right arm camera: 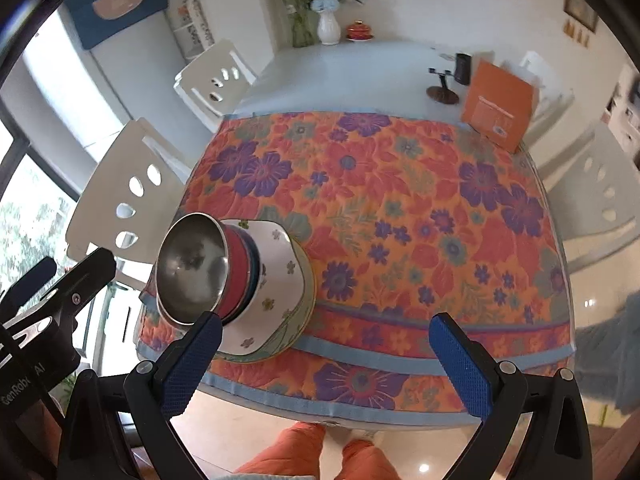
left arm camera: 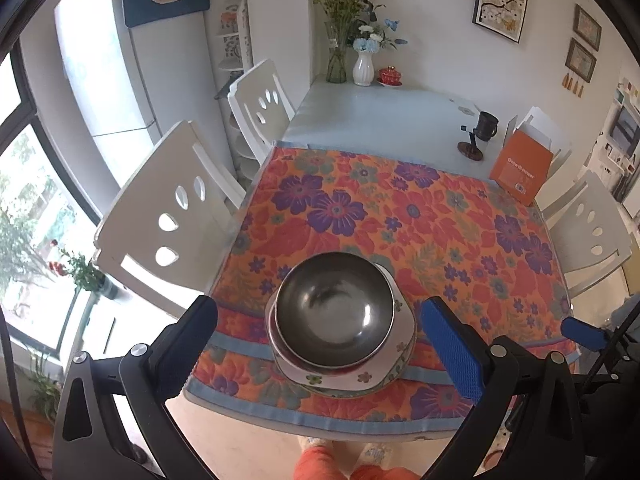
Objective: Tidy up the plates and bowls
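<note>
You are holding both grippers, left (left arm camera: 320,340) and right (right arm camera: 326,358), spread wide and empty. The bowls (left arm camera: 334,310) are sitting stacked on the plates (left arm camera: 384,376) near the cloth's (left arm camera: 440,240) near-left edge, leaving open room to the right.

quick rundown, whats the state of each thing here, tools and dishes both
left tool: open, empty, jaws either side of the stack
right tool: open, empty
steel bowl: upright, empty, top of stack
floral plate: under the bowls, on the tablecloth
orange bag: standing upright
</note>
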Demonstrator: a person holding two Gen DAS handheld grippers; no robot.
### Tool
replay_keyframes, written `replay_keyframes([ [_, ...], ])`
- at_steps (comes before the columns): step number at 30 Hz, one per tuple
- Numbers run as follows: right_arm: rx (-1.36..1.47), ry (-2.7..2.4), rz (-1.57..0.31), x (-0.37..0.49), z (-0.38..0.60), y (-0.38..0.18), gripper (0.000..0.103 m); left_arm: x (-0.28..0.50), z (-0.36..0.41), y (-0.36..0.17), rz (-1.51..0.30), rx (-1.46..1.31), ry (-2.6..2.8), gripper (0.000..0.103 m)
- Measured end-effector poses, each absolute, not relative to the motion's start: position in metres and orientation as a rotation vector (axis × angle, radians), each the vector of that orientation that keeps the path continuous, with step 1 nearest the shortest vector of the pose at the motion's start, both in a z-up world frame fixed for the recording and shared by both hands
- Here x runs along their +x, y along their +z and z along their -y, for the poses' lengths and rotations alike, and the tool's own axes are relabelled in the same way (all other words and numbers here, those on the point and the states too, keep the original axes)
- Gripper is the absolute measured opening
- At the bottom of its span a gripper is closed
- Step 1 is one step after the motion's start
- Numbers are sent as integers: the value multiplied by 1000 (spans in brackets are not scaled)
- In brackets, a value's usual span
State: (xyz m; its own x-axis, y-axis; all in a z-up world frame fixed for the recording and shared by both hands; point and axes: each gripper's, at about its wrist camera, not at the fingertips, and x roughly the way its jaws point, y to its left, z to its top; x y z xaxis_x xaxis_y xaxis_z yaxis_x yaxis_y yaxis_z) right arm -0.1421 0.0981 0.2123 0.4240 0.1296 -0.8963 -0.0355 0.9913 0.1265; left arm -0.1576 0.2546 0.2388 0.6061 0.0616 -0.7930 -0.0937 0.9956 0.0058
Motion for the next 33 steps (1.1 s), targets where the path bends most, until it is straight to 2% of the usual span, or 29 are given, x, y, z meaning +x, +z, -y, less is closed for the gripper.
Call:
replay_keyframes([
  [14,-22,77,-1086,-148,-113,215,103,-162,-253,245,-894,5,100,102],
  [33,-26,88,-1103,-146,-127,209,103,-162,-268,243,-901,22,129,102],
])
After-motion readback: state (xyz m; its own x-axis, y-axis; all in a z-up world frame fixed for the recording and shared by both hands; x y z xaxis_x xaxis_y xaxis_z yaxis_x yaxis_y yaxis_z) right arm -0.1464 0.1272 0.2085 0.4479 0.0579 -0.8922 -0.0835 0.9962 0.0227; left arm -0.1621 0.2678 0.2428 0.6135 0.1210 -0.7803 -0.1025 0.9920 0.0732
